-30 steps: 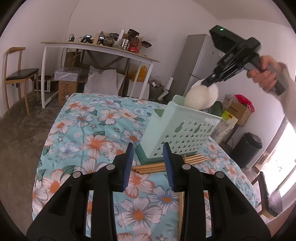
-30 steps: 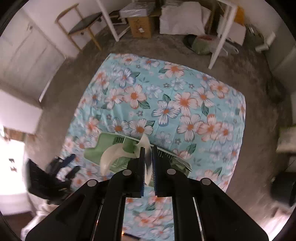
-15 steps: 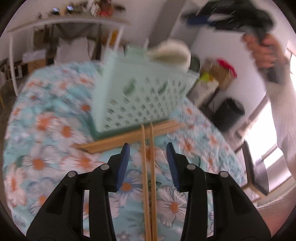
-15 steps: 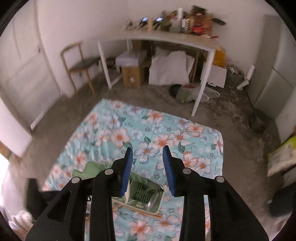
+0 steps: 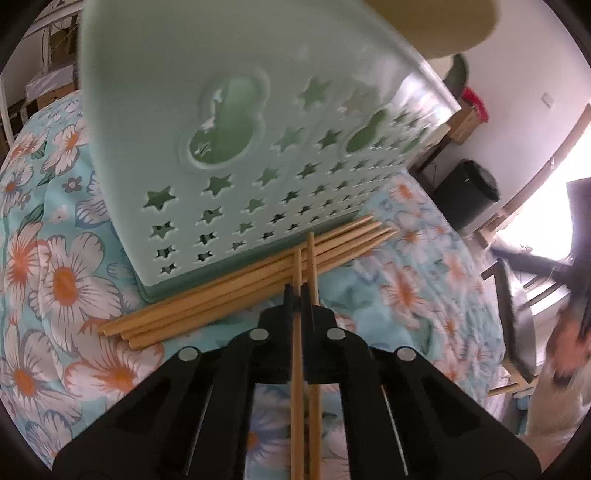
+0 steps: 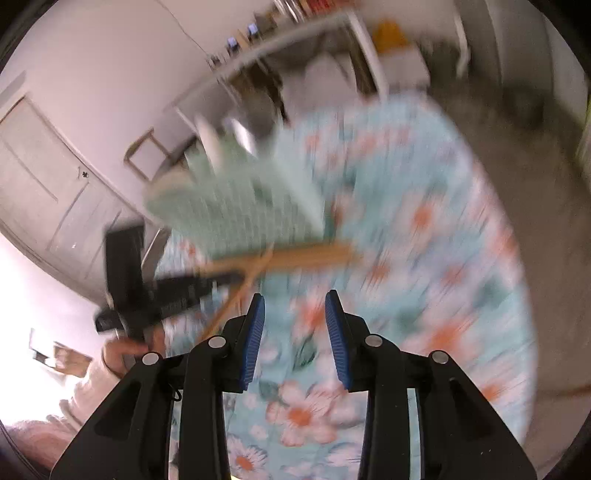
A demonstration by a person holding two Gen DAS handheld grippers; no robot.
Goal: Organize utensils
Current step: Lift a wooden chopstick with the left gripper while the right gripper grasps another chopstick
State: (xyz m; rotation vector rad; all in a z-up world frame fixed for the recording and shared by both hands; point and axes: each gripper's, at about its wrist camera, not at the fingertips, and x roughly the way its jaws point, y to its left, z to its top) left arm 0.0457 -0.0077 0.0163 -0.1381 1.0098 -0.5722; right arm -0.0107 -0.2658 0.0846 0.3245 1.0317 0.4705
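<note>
Chopsticks run lengthwise between the closed jaws of the left tool, which pinches one pair of them; their tips reach forward over a loose row of more chopsticks lying across the flowered cloth. That row lies right against the foot of a pale green holder with star-shaped holes, which stands upright and fills most of the left wrist view, so little room is left ahead of the tool. A pale rounded thing sticks out above the holder's top edge; what it is cannot be told.

From the right wrist view, badly blurred, the right tool hangs over the cloth with its blue pads apart and nothing between them. Open cloth lies ahead of it and to its right, up to the worktop's edge and the bare floor beyond. The holder stands to its upper left, with the left tool and the hand that carries it below.

No writing or label can be read anywhere.
</note>
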